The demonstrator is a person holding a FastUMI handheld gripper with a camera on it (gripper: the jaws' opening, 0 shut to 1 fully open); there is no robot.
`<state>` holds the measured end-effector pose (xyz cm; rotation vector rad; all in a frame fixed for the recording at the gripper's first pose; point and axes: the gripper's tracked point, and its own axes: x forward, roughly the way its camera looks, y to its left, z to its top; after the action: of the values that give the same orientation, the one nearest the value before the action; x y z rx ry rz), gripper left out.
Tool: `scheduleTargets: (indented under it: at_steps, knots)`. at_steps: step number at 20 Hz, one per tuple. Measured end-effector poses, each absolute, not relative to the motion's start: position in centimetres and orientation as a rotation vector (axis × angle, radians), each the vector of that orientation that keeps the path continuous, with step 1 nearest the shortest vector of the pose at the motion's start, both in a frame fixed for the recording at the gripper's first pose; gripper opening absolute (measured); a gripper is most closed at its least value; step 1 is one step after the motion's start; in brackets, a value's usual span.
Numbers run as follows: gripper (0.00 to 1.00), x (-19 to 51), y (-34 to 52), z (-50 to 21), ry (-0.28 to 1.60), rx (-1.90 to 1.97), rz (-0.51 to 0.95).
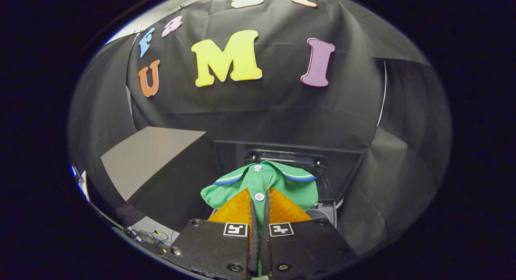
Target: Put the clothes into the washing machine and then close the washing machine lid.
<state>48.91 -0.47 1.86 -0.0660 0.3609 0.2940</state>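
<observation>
A green polo shirt (264, 182) with white buttons and a blue-and-white trimmed collar hangs bunched between my fingers. My gripper (259, 203) is shut on the shirt's button placket, with the collar spreading just ahead of the fingertips. Right beyond the shirt stands the dark washing machine (342, 167) with its lid (288, 155) raised behind the opening. Part of a grey rim (322, 211) of the machine shows below the shirt's right side. The shirt hides most of the opening.
A grey table surface (149, 159) lies to the left of the machine. Black cloth walls close the booth behind and on both sides. Some cables (151, 235) lie low on the left near the gripper body.
</observation>
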Motion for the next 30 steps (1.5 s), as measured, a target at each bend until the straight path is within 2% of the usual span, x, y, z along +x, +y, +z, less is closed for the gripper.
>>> scheduleTargets:
  at_steps: [12, 24, 30]
  knots:
    - [0.06, 52.6, -1.8, -10.2, 0.582, -0.074, 0.276]
    - [0.06, 54.2, -0.8, -18.4, 0.793, -0.047, 0.253]
    - [0.06, 55.0, -1.5, -22.8, 0.935, 0.011, 0.164]
